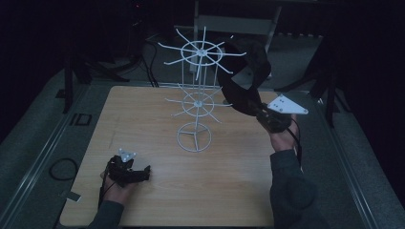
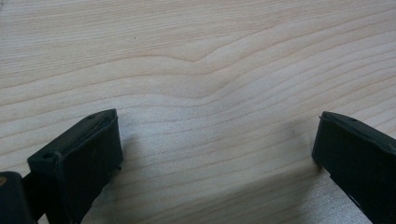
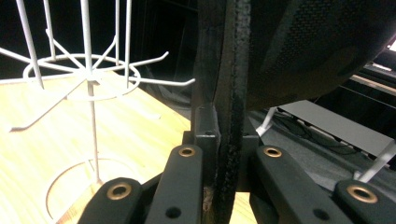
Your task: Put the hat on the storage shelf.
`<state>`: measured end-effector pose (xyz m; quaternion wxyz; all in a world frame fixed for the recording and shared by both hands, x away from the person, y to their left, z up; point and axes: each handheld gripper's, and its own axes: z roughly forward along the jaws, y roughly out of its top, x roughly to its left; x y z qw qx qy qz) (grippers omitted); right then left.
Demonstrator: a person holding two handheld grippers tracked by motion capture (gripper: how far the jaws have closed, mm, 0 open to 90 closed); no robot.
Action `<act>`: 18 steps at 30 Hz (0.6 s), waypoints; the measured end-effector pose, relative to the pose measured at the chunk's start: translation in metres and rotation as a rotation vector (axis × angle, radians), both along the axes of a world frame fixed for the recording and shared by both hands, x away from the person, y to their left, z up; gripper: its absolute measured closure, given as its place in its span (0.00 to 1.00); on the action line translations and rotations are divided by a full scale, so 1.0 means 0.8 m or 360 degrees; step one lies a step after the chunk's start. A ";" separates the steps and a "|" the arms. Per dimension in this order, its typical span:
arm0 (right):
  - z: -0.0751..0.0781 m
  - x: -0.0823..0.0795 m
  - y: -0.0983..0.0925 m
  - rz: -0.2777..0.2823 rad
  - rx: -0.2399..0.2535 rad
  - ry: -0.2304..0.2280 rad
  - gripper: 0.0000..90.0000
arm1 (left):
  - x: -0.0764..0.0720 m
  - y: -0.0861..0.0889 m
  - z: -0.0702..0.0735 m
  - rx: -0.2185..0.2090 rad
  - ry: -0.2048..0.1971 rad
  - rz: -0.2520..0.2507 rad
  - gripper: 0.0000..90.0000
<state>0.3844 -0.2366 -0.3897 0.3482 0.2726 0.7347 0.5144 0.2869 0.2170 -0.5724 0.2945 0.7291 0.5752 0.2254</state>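
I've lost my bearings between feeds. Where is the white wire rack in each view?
High view: the white wire rack stands at the table's middle-rear, left of the right gripper holding a dark cap.
Left gripper view: not in it; bare wooden table.
Right gripper view: upper left.
Shared landmark: the wooden table.

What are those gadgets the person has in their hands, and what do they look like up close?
They are hand-held grippers. Each one, the left gripper and the right gripper, is black with two blocky black jaws. Each carries a pale grey three-cornered plate dotted with small dark spots on top. The right gripper's linkage arms have brass-coloured rivets. A dark cable trails from each. The person wears dark grey long sleeves.
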 end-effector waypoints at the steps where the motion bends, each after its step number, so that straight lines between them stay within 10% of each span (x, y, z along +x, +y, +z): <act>1: -0.001 0.000 0.001 0.0001 -0.0011 0.0003 0.94 | 0.000 0.000 0.000 0.0000 0.0000 -0.0001 0.02; 18: -0.001 0.004 -0.003 -0.0003 0.0023 0.0041 0.64 | 0.000 0.000 0.000 0.0000 -0.0001 0.0000 0.02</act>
